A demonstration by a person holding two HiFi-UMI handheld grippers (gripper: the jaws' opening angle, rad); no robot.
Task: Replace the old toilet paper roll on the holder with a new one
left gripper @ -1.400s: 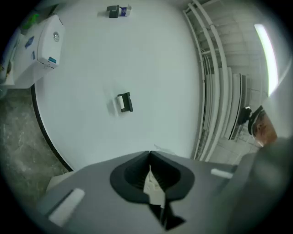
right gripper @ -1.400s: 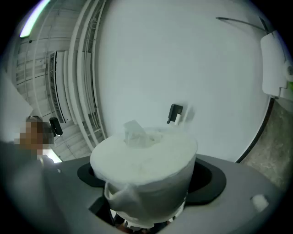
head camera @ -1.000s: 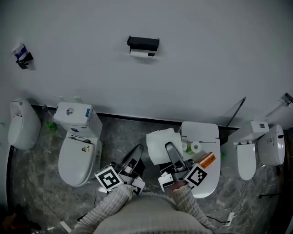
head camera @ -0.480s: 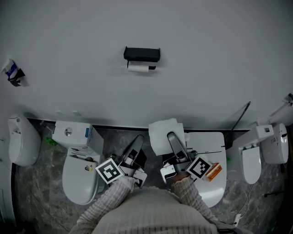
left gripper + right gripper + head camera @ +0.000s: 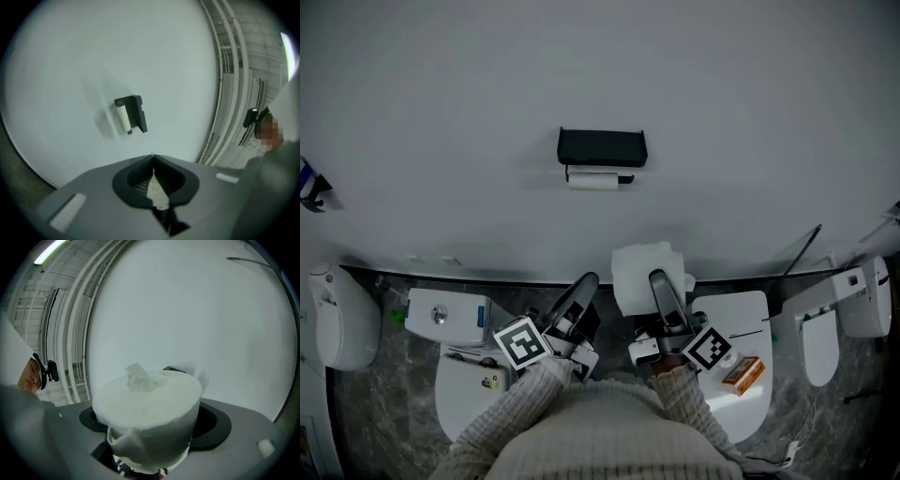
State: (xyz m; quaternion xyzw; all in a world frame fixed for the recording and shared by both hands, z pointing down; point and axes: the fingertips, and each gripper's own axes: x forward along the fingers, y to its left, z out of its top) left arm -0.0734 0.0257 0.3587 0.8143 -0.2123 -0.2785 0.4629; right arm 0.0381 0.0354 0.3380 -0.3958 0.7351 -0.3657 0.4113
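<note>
Head view: the right gripper [image 5: 660, 283] is clamped on the fat, soft white new roll [image 5: 636, 277], its loose tail hanging; the left gripper [image 5: 583, 285] is pinched closed on a small pale scrap [image 5: 156, 190]. A boxy black holder [image 5: 602, 147] on the smooth wall [image 5: 750, 112] carries the thin old roll [image 5: 592, 180] underneath. Versus a second ago, the holder sits lower and larger in frame and the left toilet [image 5: 450, 319] has slid down.

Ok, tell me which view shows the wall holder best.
The head view: the holder faces the camera squarely, with the thin old roll under it. The left gripper view shows it small and turned sideways. In the right gripper view the new roll hides nearly all of it.
</note>
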